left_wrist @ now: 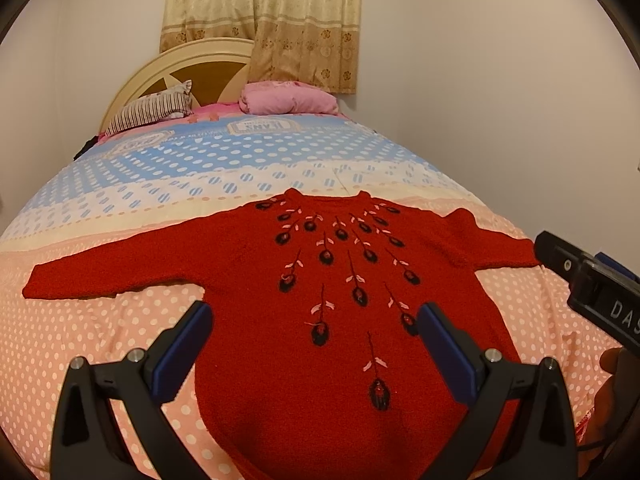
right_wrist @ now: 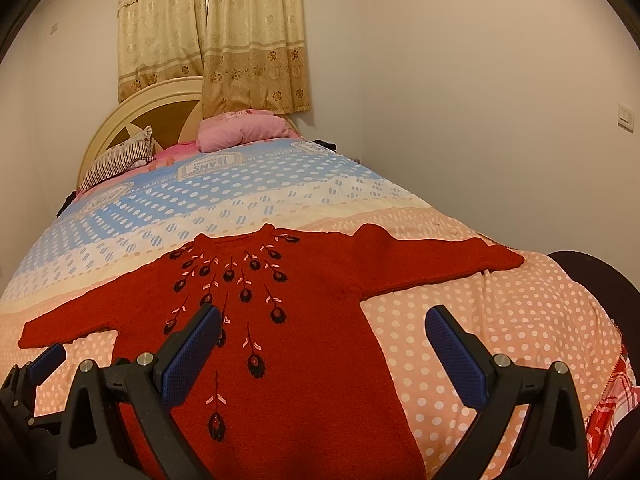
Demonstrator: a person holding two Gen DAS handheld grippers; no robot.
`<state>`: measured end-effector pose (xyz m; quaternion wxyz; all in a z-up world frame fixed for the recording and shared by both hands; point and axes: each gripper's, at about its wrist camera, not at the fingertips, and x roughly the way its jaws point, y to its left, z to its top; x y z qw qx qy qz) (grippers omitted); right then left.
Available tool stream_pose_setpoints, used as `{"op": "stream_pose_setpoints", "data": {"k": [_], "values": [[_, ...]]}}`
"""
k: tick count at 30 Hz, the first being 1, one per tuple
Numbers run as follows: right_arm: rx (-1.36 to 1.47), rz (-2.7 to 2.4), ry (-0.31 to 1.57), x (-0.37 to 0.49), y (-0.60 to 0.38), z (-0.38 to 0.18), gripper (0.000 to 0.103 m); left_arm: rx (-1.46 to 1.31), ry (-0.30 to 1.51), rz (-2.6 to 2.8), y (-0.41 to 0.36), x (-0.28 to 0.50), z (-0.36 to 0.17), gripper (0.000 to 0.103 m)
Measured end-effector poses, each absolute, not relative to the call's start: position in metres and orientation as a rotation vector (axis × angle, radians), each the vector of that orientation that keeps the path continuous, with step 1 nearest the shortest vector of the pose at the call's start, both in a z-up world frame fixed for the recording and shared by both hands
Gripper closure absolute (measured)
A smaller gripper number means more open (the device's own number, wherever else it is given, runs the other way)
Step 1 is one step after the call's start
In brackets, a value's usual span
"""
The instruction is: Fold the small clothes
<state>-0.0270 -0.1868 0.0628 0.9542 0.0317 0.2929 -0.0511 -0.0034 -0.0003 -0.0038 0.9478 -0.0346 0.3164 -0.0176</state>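
I see the red knitted sweater with black embroidered flowers (left_wrist: 320, 280) lying flat, sleeves spread, on the polka-dot bedspread (left_wrist: 120, 340); no fold made. My left gripper (left_wrist: 316, 340) and right gripper (right_wrist: 324, 344) hover spread, empty.

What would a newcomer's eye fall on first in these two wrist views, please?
The red sweater with dark embroidered flowers, spread flat, sleeves out, on the polka-dot bedspread. Both grippers, left and right, hover open over its hem. Beyond: a pink pillow by the headboard.
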Motion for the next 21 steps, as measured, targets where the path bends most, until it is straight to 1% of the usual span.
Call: {"op": "stream_pose_setpoints", "data": {"k": [21], "values": [[0.057, -0.111, 0.613, -0.0207, -0.1887, 0.0608, 0.001, -0.073, 0.652, -0.042, -0.0020, -0.0008, -0.0070, 0.000]]}}
